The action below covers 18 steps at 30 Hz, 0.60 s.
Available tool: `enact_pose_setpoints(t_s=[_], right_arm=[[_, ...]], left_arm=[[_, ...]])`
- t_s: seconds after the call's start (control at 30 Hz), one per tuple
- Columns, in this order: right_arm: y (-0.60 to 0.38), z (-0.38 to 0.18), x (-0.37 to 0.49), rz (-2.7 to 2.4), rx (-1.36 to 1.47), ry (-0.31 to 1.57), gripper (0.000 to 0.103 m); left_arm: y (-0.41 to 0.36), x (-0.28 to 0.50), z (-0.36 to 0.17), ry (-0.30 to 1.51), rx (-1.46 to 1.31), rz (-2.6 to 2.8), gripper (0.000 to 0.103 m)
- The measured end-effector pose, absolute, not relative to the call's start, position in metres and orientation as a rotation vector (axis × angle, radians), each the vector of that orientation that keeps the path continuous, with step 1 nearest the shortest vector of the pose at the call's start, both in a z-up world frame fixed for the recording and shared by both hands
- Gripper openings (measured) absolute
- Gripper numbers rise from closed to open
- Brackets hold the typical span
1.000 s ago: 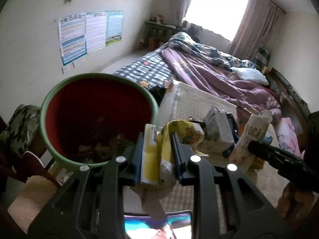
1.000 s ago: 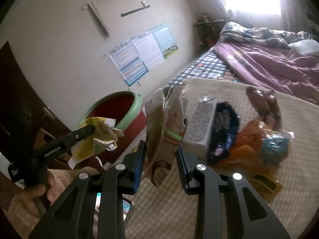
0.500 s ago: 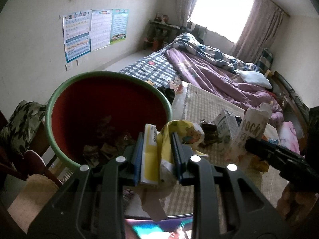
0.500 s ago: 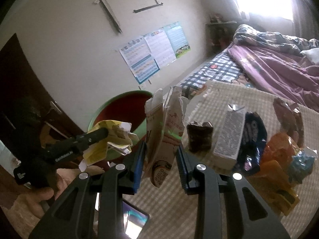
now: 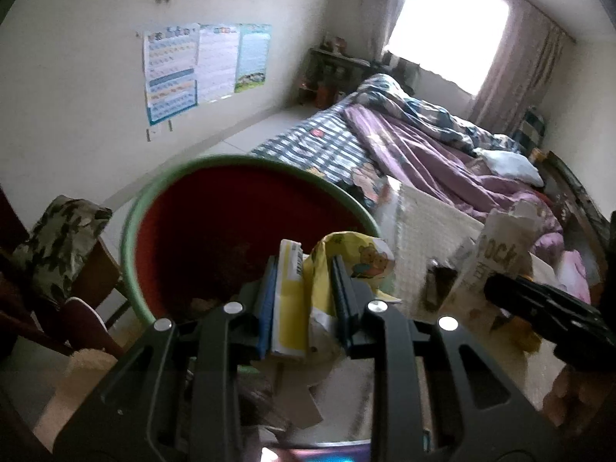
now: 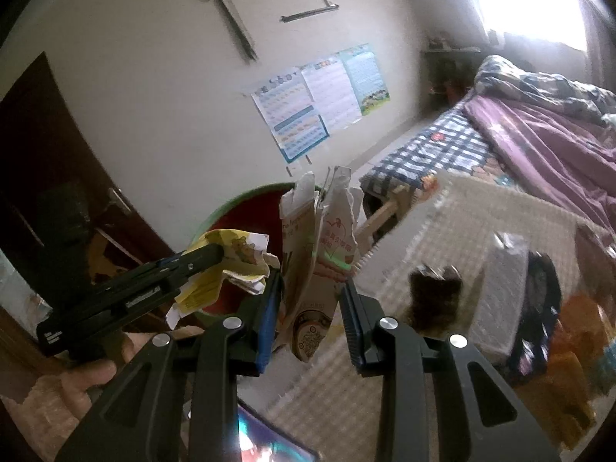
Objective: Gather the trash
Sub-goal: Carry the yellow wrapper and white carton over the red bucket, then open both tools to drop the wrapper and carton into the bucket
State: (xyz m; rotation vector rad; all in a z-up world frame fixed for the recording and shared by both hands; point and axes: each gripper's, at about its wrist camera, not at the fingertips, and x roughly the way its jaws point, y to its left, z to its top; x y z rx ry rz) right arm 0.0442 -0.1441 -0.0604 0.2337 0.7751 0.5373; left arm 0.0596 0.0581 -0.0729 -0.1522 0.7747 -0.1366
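Note:
My left gripper (image 5: 304, 300) is shut on a crumpled yellow wrapper (image 5: 319, 269) with a cartoon bear, held at the near rim of a red bin with a green rim (image 5: 215, 227). The wrapper (image 6: 227, 265) and left gripper also show in the right wrist view, over the bin (image 6: 246, 215). My right gripper (image 6: 312, 308) is shut on a torn white carton (image 6: 319, 254), held upright just right of the bin. That carton also shows in the left wrist view (image 5: 500, 254).
A cream woven mat (image 6: 442, 231) holds more litter: a dark wrapper (image 6: 435, 288), a white box (image 6: 504, 281), a black packet (image 6: 539, 308), orange packets (image 6: 569, 346). A bed with a purple quilt (image 5: 423, 154) lies beyond. A camouflage-cushioned chair (image 5: 61, 242) stands left of the bin.
Both grippers have moved left toward the bin with their trash. The bin now sits closer and more central in the left wrist view; the litter on the mat has shifted right.

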Motion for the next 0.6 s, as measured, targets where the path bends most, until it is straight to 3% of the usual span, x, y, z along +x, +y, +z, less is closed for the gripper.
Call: enact_pose_setpoints(t_s=[0.6], right_arm=[[-0.058, -0.069, 0.103, 0.641, 0.107, 0.794, 0.031]], left_arm=[[0.107, 0.098, -0.097, 0.85, -0.22, -0.007, 0.026]])
